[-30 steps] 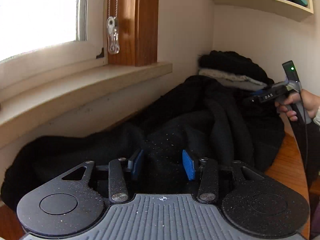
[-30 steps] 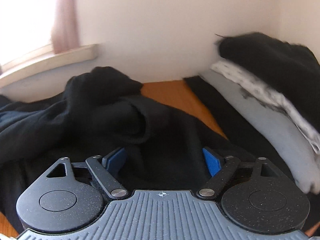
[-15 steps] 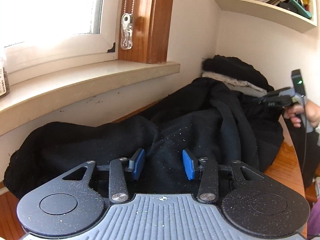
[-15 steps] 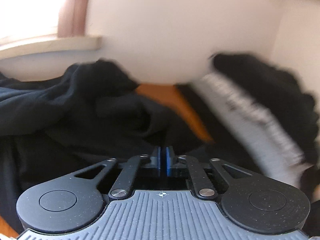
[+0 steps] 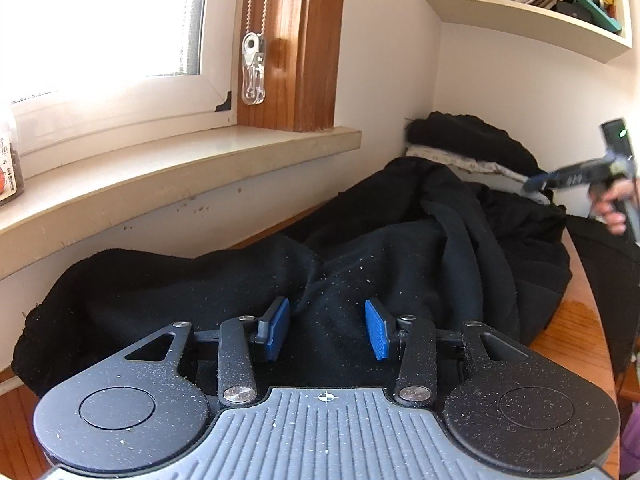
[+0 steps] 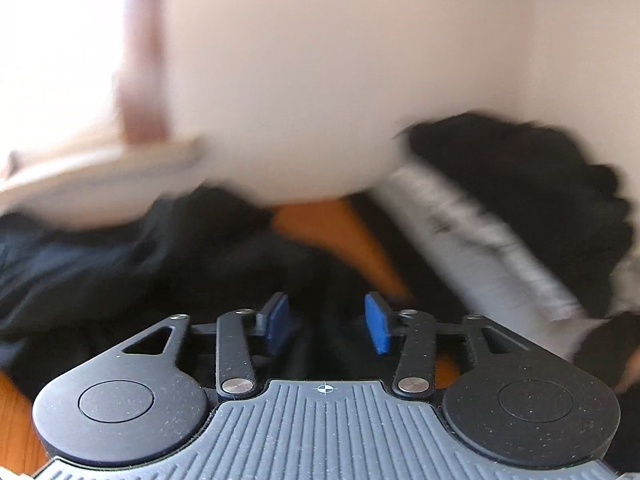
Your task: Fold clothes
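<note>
A crumpled black garment lies along the wall on a wooden table. My left gripper is open just over the garment's near part, with black cloth between and beyond its blue pads, not pinched. My right gripper is open and empty above the garment's other end; its view is blurred. The right gripper also shows in the left wrist view, held by a hand above the garment's far right end.
A stack of folded clothes sits in the corner, black on top of white and grey; it also shows in the right wrist view. A window sill runs above the table. A bookshelf hangs high on the right.
My right gripper shut half a second ago and has now opened again, and it has lifted and moved fast. My left gripper opened wider and pulled back a little.
</note>
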Tool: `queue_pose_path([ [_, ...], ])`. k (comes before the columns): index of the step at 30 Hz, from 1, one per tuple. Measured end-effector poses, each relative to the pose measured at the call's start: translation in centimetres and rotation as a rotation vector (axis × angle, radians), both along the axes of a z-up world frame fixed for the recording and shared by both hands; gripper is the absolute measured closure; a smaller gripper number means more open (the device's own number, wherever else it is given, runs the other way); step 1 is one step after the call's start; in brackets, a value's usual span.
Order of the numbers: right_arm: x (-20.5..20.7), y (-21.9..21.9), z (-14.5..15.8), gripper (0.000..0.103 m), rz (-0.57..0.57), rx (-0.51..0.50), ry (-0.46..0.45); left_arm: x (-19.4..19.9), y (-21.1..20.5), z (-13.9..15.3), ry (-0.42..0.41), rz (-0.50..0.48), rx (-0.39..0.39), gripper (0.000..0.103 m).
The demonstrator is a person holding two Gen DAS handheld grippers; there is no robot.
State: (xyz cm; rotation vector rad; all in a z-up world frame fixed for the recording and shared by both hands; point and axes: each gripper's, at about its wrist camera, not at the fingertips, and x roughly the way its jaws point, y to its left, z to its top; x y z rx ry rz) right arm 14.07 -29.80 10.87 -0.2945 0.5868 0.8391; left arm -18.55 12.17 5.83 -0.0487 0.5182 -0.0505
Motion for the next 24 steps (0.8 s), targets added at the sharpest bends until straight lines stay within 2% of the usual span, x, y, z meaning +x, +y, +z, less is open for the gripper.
queue_pose_path([
  [2, -0.4, 2.4, -1.6, 0.055, 0.027, -0.091, -0.016, 0.0, 0.0, -0.1, 0.000, -0.001, 0.005, 0.057],
  [4, -0.8, 4.4, -3.2, 0.045, 0.031, -0.206, -0.071, 0.0, -0.1, -0.1, 0.000, -0.002, 0.010, 0.057],
  [6, -0.7, 5.1, -3.7, 0.042, 0.017, -0.216, -0.096, 0.0, -0.2, -0.1, -0.001, -0.003, 0.016, 0.057],
  [7, -0.5, 4.9, -3.7, 0.046, 0.003, -0.205, -0.077, 0.0, -0.2, -0.1, -0.001, -0.004, 0.017, 0.057],
  [8, -0.4, 4.9, -3.7, 0.057, -0.005, -0.206, -0.077, 0.0, -0.2, -0.1, 0.000, -0.005, 0.019, 0.057],
  [9, -0.4, 4.9, -3.6, 0.086, -0.013, -0.210, -0.083, 0.0, -0.2, -0.1, 0.000, -0.005, 0.018, 0.057],
  [13, -1.4, 5.0, -3.3, 0.099, -0.004, -0.266, -0.176, 0.0, -0.1, -0.1, 0.000, -0.006, 0.014, 0.057],
  [24, -3.2, 2.2, 1.1, 0.101, -0.077, -0.344, -0.471, -0.3, 0.0, -0.1, -0.005, -0.002, 0.011, 0.057],
])
